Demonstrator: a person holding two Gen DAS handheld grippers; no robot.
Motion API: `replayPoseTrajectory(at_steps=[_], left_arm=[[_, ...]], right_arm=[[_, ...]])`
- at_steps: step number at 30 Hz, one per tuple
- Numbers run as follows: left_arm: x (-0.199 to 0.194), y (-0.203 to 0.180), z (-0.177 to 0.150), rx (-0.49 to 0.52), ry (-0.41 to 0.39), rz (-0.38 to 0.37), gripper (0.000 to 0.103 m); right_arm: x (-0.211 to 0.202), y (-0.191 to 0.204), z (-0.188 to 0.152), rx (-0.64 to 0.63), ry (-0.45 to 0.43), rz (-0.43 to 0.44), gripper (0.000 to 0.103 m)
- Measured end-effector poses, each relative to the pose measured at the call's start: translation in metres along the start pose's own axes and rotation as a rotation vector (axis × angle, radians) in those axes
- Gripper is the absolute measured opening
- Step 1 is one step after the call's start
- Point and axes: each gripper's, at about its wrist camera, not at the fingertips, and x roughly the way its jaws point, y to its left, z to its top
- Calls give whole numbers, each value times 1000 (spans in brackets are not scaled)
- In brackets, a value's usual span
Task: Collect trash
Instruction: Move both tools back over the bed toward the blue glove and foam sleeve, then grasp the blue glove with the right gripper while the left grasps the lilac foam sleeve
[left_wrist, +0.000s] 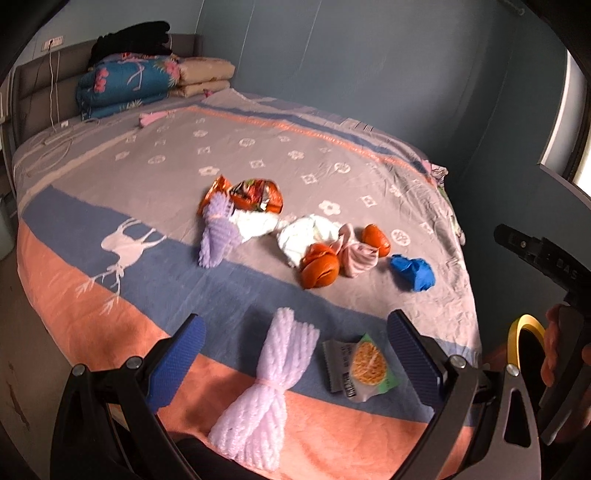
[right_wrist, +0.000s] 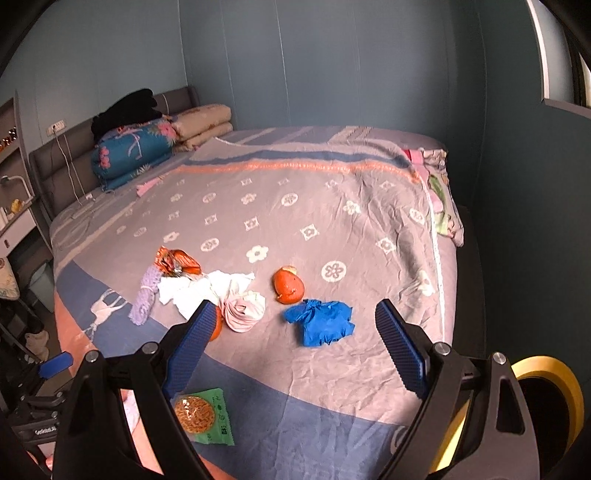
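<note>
Both my left claw (left_wrist: 295, 354) and right claw (right_wrist: 295, 347) are wide open and empty, so nothing looks picked up yet: the blue glove (right_wrist: 320, 322), snack packet (left_wrist: 360, 363) and orange peels (right_wrist: 289, 285) lie on the bed (right_wrist: 369, 373).

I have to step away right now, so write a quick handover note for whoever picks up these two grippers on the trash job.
Left gripper: open, empty, above the white foam net and snack packet at the bed's near edge.
Right gripper: open, empty, in line with the blue glove.
Also on the blanket: two orange peels, white tissue, pink wrapper, purple foam net, orange snack bag.
Done: nothing visibly collected.
Left: every piece. A yellow-rimmed bin is at the right.
</note>
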Motion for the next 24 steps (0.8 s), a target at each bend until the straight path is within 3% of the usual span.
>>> replayPoseTrajectory(at_steps=[24], left_arm=[[72,25,-16,-30,167,-24,95]], right_arm=[[121,5,-25,69,177,-94,84]])
